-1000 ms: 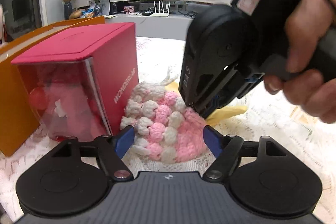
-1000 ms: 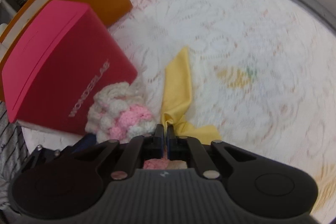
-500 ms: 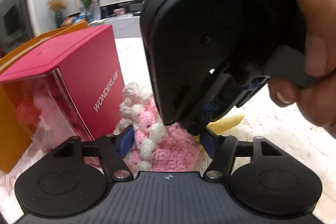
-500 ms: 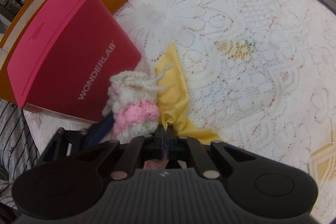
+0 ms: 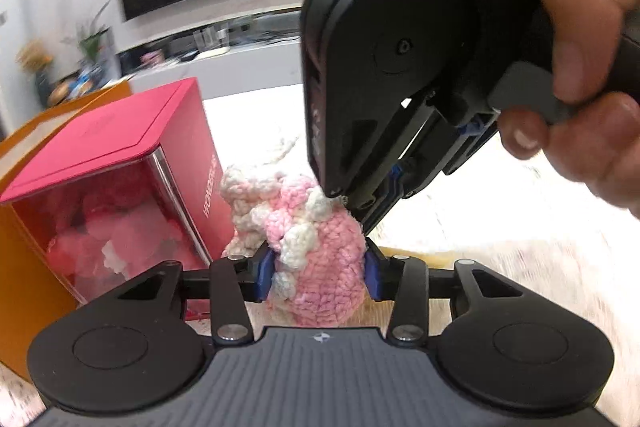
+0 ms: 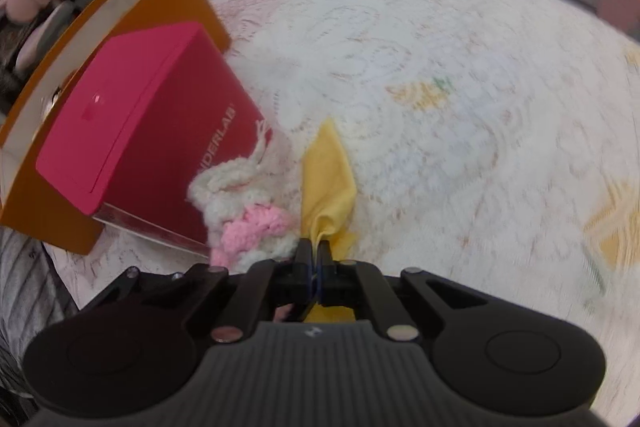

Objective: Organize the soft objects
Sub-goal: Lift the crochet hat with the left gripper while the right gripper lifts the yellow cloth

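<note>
A pink and white crocheted piece (image 5: 316, 251) sits between the blue pads of my left gripper (image 5: 318, 271), which is shut on it. The piece also shows in the right wrist view (image 6: 244, 215), beside a yellow cloth (image 6: 328, 179). My right gripper (image 6: 316, 255) is shut on a bunched fold of the yellow cloth, whose far tip still lies on the lace tablecloth. In the left wrist view the right gripper's black body (image 5: 392, 95) hangs just above and behind the crocheted piece, held by a hand.
A red WONDERLAB box (image 6: 152, 131) with a clear front (image 5: 108, 223) stands left of the crocheted piece, against an orange box (image 6: 132, 7). The lace tablecloth (image 6: 460, 107) covers the round table. A TV and sideboard are far behind.
My left gripper's pads have closed in on the crocheted piece and raised it a little. My right gripper stays shut on the yellow cloth and has lifted it slightly.
</note>
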Demonstrator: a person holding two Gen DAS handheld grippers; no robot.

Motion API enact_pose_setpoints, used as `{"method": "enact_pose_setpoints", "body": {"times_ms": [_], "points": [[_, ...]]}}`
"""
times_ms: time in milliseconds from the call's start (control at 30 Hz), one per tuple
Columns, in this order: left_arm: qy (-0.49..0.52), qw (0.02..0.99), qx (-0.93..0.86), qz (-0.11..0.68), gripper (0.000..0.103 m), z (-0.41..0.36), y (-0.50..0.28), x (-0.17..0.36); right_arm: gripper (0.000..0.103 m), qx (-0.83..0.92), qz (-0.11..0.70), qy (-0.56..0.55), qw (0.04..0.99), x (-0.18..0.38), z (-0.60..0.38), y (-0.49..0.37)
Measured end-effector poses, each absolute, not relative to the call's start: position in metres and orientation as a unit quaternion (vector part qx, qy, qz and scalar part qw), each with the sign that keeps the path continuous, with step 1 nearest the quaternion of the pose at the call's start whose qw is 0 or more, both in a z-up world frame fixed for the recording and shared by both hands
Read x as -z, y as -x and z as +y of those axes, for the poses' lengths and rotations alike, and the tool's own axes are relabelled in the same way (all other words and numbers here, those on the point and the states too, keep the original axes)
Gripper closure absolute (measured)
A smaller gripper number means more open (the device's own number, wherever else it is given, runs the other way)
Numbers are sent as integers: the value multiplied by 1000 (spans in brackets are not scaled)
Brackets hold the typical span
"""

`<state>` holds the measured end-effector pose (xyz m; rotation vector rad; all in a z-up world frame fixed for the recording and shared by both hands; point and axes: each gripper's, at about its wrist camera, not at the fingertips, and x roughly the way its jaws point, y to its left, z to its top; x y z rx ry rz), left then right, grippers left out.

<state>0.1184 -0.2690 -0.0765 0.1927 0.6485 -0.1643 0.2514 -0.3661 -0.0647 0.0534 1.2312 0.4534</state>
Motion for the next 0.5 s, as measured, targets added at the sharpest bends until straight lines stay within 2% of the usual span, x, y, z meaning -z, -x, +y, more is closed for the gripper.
{"method": "enact_pose_setpoints", "body": {"times_ms": [133,167,200,233,267,300,400,500], "points": [[-129,931,129,315,56,-265,-115,83,103,-174,567,-35,805,72,-368,-236],[-132,929,145,314,52,-261,-113,82,103,-156,563,-36,811,74,-368,-232],[-127,928,152,316,38,-253,-115,83,103,-134,560,-47,816,77,-370,-230],[-118,928,154,317,35,-246,-115,84,103,-114,559,-66,819,79,-374,-228],[-106,930,158,316,36,-240,-115,85,103,-103,557,-76,820,81,-376,-225],[-100,929,166,316,43,-236,-117,87,103,-92,552,-75,826,83,-376,-222],[-121,926,175,311,54,-225,-134,90,103,-50,540,-100,834,91,-380,-215],[-123,927,173,311,60,-234,-126,95,96,-58,533,-102,838,89,-378,-211]]}}
